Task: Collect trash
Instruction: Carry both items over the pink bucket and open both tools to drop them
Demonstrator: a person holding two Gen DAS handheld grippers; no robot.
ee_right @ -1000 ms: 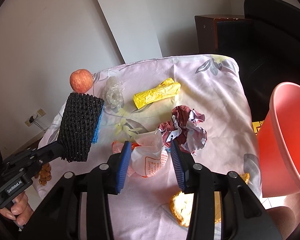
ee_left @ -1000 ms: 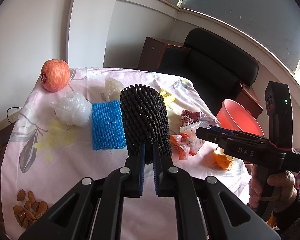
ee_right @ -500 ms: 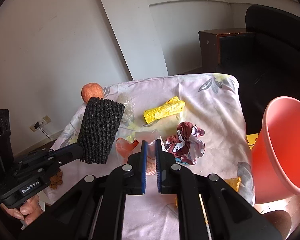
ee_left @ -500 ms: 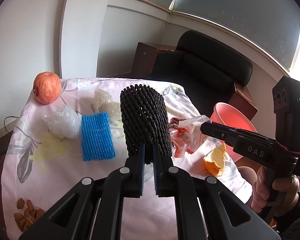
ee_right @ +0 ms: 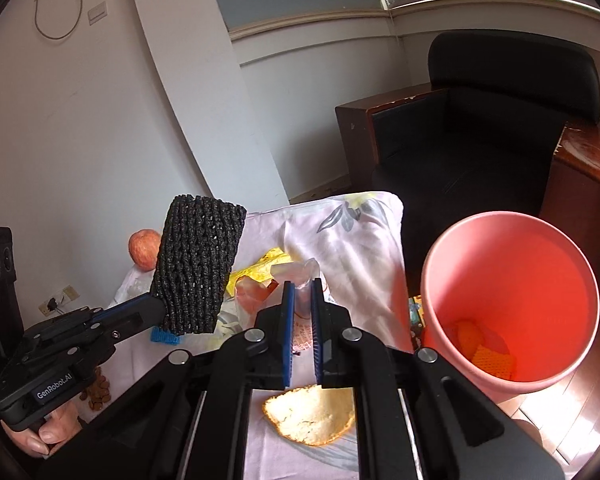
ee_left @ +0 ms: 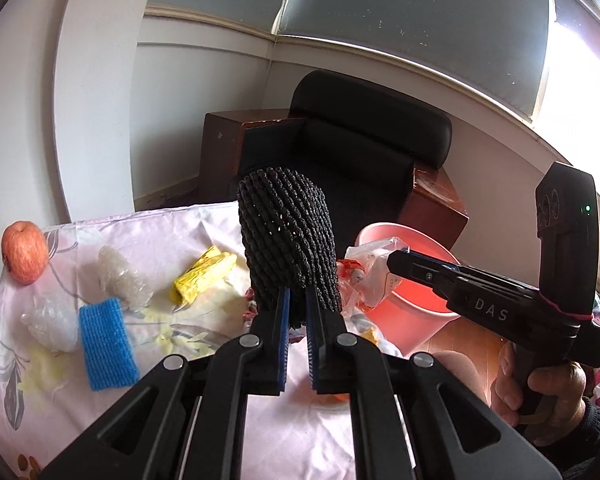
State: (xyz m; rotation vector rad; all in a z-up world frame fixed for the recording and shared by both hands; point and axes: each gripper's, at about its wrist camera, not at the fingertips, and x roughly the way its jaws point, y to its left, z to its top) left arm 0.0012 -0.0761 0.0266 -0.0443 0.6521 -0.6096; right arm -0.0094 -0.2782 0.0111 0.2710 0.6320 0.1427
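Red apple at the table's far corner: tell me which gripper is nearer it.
Left. The left gripper is beside the red apple; the right gripper is by the bucket.

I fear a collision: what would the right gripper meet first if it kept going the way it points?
Probably the tablecloth beyond the bag held by the right gripper; the bin sits off to its right. Depth is unclear.

A table point(ee_left: 148, 240) stands with a bin point(ee_right: 512, 296) just off its right edge and an armchair point(ee_left: 364, 152) behind it. On the table, an apple point(ee_left: 23, 251) sits at the far left corner, with a foam sleeve point(ee_left: 106, 342) and a wrapper point(ee_left: 204, 274) lying to its right. A peel point(ee_right: 310, 414) lies at the near edge, and more peel lies in the bin.
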